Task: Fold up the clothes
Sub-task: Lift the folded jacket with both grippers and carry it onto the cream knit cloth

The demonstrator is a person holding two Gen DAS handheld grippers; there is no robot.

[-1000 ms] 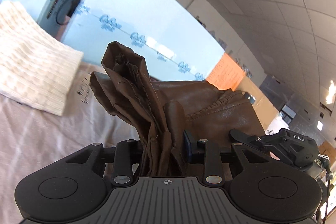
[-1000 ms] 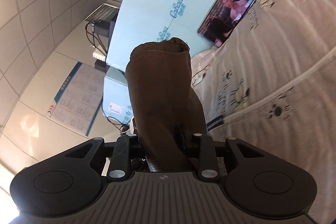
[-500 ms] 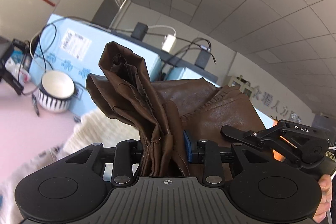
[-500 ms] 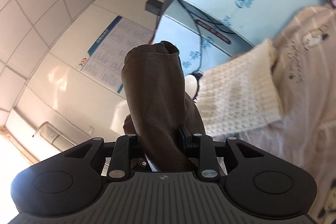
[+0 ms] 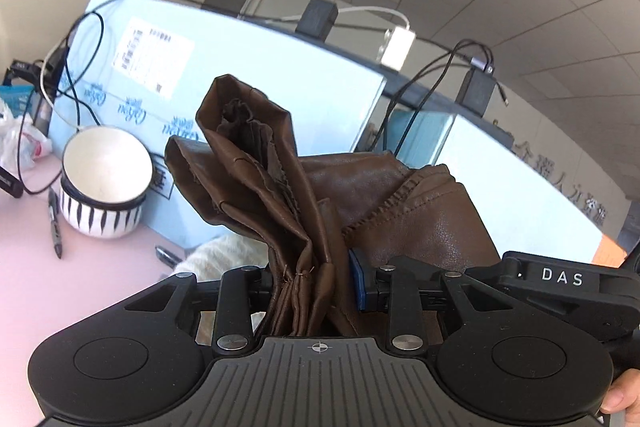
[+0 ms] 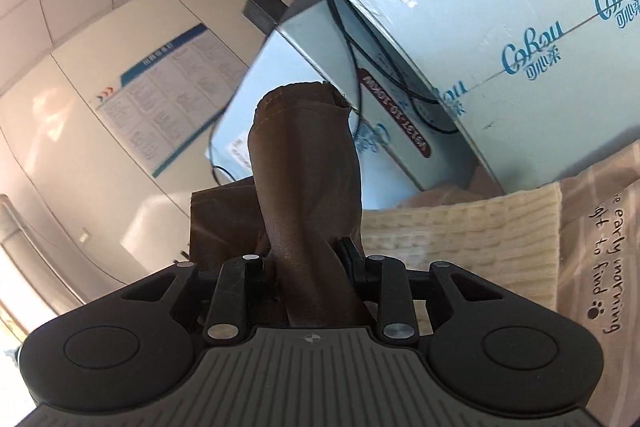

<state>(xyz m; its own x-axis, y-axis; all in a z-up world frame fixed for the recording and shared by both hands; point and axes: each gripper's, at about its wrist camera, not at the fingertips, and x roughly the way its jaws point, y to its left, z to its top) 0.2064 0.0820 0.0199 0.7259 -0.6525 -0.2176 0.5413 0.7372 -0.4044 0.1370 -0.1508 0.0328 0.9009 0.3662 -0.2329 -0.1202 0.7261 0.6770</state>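
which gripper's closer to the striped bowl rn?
Likely left. The striped bowl stands on the pink surface just ahead-left of the left gripper, which is shut on the brown garment. The right gripper, also clamping the garment, doesn't have it in view.

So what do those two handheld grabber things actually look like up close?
Both are matte black plastic. The left gripper has a ribbed grey-black body with a small crosshair mark, two round discs, silver screw heads, and a blue pad on one of its fingers. The right gripper looks the same; in the left view its side reads "DAS".

Both wrist views close, upward-tilted
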